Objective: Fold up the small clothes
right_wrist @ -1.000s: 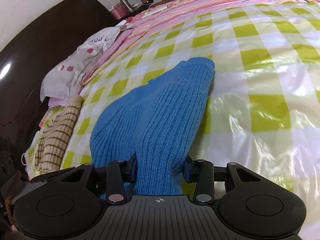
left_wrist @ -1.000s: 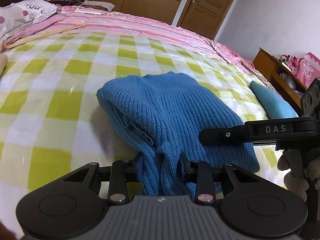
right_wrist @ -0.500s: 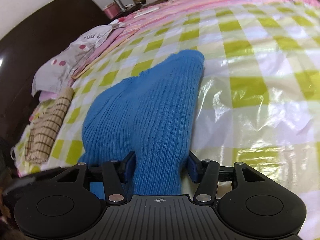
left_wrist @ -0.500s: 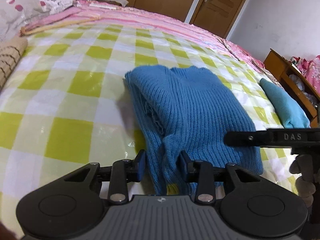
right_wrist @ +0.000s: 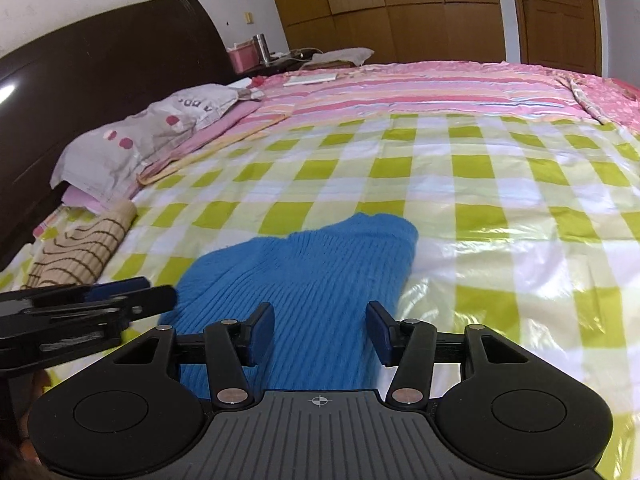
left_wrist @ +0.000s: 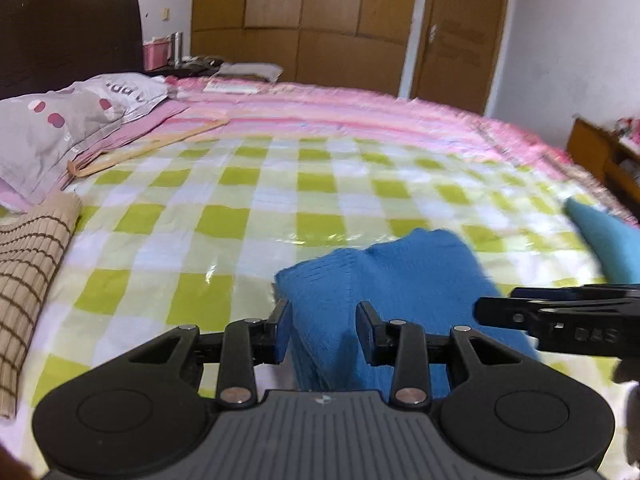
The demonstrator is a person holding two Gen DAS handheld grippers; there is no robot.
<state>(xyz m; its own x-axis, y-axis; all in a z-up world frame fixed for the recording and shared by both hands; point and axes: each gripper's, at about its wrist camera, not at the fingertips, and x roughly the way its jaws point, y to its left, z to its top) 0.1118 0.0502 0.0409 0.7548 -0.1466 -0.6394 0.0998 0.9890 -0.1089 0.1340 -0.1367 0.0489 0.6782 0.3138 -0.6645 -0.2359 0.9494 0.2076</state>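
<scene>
A folded blue knit sweater (left_wrist: 404,280) lies on the green-and-white checked sheet (left_wrist: 280,200); it also shows in the right wrist view (right_wrist: 312,276). My left gripper (left_wrist: 323,328) is open, its jaws standing apart on either side of the sweater's near left edge, seemingly not pinching it. My right gripper (right_wrist: 321,332) is open above the sweater's near edge. The right gripper's finger shows at the right of the left wrist view (left_wrist: 560,316). The left one shows at the left of the right wrist view (right_wrist: 80,304).
A beige striped folded garment (left_wrist: 28,276) lies at the left, also in the right wrist view (right_wrist: 80,252). A teal folded garment (left_wrist: 600,240) lies at the right. Pillows (left_wrist: 60,132) and a dark headboard (right_wrist: 100,64) stand at the far left. A wooden nightstand (left_wrist: 600,160) is beyond the bed's right edge.
Both grippers have opened and let go of the sweater. Both have tilted up and drawn back, so the sweater sits lower in view and the wardrobe shows.
</scene>
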